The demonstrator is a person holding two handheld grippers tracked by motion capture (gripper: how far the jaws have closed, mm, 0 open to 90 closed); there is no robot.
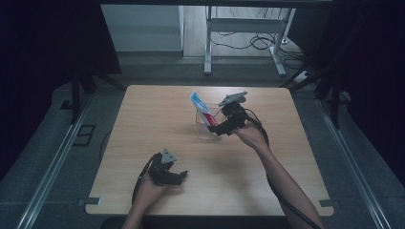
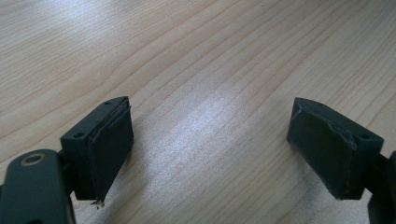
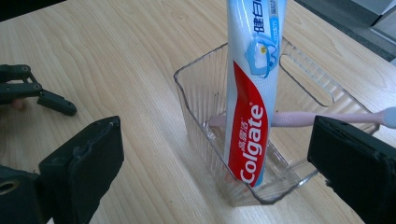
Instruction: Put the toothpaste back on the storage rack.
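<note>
A red, white and blue Colgate toothpaste tube (image 3: 247, 116) stands tilted in a clear plastic box (image 3: 187, 93) on the wooden table. A pink toothbrush (image 3: 299, 119) lies across the inside of the box behind the tube. My right gripper (image 3: 215, 140) is open, its jaws wide apart just in front of the box and touching neither box nor tube. In the high view the tube (image 1: 203, 110) leans out of the box (image 1: 208, 131) with the right gripper (image 1: 224, 126) at its right side. My left gripper (image 1: 179, 175) rests low near the table's front, open (image 2: 210, 126) over bare wood.
The wooden table (image 1: 267, 162) has bare room on its left half and along its front right. A desk frame (image 1: 243, 28) and cables stand on the floor beyond the far edge. The left gripper (image 3: 42, 95) shows far off in the right gripper view.
</note>
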